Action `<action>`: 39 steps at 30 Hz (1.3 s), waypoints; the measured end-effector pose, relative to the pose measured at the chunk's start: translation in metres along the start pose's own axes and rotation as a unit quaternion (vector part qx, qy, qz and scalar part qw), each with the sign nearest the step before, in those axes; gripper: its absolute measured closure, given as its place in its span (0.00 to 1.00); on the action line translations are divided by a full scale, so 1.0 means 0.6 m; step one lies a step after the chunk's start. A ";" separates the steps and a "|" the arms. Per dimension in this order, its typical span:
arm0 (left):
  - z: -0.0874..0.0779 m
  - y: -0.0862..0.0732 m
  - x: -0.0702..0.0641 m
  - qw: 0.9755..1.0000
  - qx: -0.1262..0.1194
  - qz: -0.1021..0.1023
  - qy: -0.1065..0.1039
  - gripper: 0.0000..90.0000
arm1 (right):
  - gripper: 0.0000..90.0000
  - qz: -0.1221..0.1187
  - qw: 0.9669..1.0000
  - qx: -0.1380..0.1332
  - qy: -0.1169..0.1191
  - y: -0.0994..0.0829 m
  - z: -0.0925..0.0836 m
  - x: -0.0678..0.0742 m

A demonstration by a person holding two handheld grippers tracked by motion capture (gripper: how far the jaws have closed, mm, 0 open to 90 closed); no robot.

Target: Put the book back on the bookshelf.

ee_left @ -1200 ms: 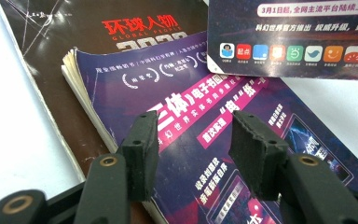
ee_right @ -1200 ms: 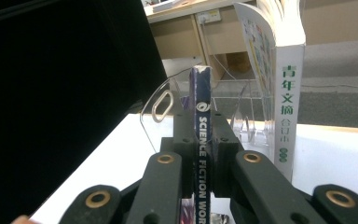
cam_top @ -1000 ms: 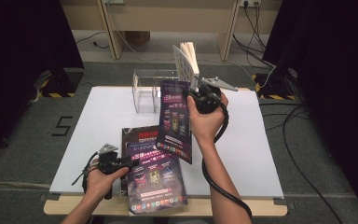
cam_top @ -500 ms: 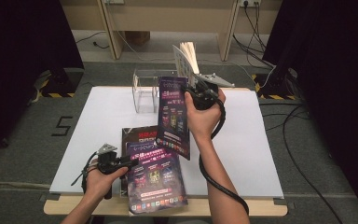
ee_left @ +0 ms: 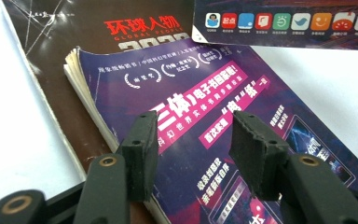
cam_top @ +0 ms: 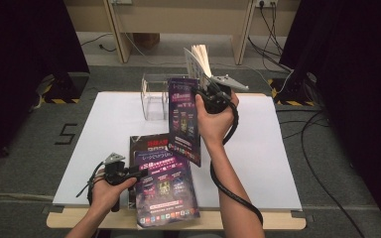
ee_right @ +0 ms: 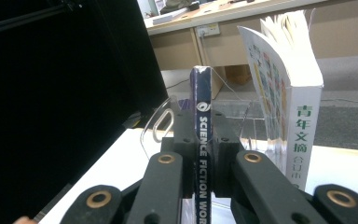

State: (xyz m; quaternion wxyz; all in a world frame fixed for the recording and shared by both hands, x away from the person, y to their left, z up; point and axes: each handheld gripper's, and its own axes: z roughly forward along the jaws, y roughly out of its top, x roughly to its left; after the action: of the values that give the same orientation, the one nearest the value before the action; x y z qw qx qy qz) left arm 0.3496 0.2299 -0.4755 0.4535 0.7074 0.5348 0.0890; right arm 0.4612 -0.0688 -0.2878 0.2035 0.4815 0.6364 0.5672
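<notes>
A thin purple-covered magazine (cam_top: pixel 184 119) is held upright above the white tabletop (cam_top: pixel 104 129) by the right gripper (cam_top: pixel 209 94), whose black fingers (ee_right: pixel 223 140) are clenched on its dark blue spine, the words "SCIENCE FICTION" being legible along that spine in the right gripper view (ee_right: pixel 201 154). Its cover hangs down towards the person, the lower edge lying above the stack near the front of the tabletop. Just behind it, a clear acrylic book holder (cam_top: pixel 155 96) stands at the far side of the tabletop, and a white-spined magazine with fanned pages (cam_top: pixel 198 58) is seen upright at the holder's right end, just beside the held one. The left gripper (cam_top: pixel 124 173) is kept low at the front left, its fingers (ee_left: pixel 142 149) released and spread apart over a second purple magazine (cam_top: pixel 166 186) lying flat, with nothing pinched between them. That flat copy rests on top of a dark brown magazine with red lettering (cam_top: pixel 146 143), whose upper part shows beyond it.
</notes>
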 end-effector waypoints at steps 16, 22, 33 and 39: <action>-0.001 0.001 0.002 1.000 0.000 -0.001 -0.001 0.57 | 0.94 -0.013 1.000 -0.011 -0.011 0.012 0.013 0.003; 0.001 0.000 0.002 1.000 0.000 -0.001 -0.001 0.57 | 0.94 -0.010 1.000 -0.015 -0.012 0.019 0.020 0.002; 0.000 0.001 0.002 1.000 0.000 -0.003 -0.002 0.57 | 0.94 -0.004 1.000 -0.021 -0.010 0.025 0.033 0.001; 0.000 0.000 0.003 1.000 -0.001 -0.004 -0.003 0.57 | 0.94 -0.006 1.000 -0.026 -0.010 0.028 0.039 0.002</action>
State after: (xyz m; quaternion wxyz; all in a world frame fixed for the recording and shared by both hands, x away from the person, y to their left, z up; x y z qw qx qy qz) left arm 0.3504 0.2313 -0.4762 0.4563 0.7052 0.5359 0.0857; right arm 0.4860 -0.0569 -0.2782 0.2252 0.4779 0.6224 0.5775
